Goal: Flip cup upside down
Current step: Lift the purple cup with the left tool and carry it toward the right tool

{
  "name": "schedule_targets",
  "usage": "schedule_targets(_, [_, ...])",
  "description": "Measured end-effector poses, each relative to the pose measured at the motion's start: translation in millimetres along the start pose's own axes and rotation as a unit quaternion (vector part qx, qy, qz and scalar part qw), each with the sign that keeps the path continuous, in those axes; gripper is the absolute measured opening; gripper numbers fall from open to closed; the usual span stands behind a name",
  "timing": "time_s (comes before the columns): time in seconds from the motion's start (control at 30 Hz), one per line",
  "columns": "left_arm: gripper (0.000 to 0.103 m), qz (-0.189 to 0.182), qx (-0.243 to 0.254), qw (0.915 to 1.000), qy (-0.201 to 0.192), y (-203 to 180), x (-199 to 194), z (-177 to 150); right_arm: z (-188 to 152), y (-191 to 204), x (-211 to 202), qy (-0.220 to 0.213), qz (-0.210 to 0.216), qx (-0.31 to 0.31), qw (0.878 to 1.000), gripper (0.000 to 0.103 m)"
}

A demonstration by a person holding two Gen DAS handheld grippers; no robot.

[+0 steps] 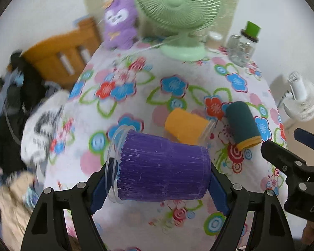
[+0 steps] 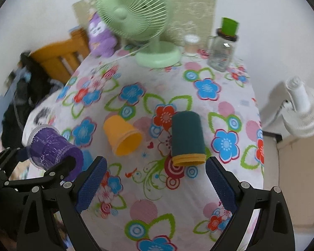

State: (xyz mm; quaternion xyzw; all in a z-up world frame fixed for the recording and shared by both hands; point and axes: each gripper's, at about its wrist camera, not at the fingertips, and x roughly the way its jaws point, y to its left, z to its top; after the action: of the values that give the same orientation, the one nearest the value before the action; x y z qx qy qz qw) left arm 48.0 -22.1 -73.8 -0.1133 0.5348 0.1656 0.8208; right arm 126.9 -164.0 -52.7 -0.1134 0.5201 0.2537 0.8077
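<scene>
Purple and held off the cloth, the purple cup (image 1: 163,167) lies sideways between the left gripper (image 1: 157,190) pads in the left wrist view, its clear rim pointing left and its base right, so the jaws are clamped on it across its length and the turn looks about half made. Beyond it the yellow cup (image 1: 186,125) and the dark green cup (image 1: 241,123) lie on their sides on the flowered tablecloth (image 1: 136,219), apparently not yet flipped. From the right wrist view, the right gripper (image 2: 156,185) hangs with jaws spread wide and nothing between them, just short of the dark green cup's mouth; the purple cup shows at far left in the other gripper. Left to do, by my reading: finish the rotation and set the purple cup mouth-down.
</scene>
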Motion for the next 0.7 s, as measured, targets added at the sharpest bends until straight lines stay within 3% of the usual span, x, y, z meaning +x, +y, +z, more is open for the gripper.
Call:
schedule_targets(0.3, [0.083, 0.017, -0.093, 0.9948, 0.036, -12.0, 22.8, -47.0, -17.6, -1.3, 23.2, 0.031, 0.028, -0.083, 0.996, 0.097])
schedule_targets(0.7, [0.083, 0.014, -0.193, 0.9771, 0.089, -24.2, 66.0, -84.1, -34.2, -8.0, 52.8, 0.064, 0.032, -0.106, 0.992, 0.097])
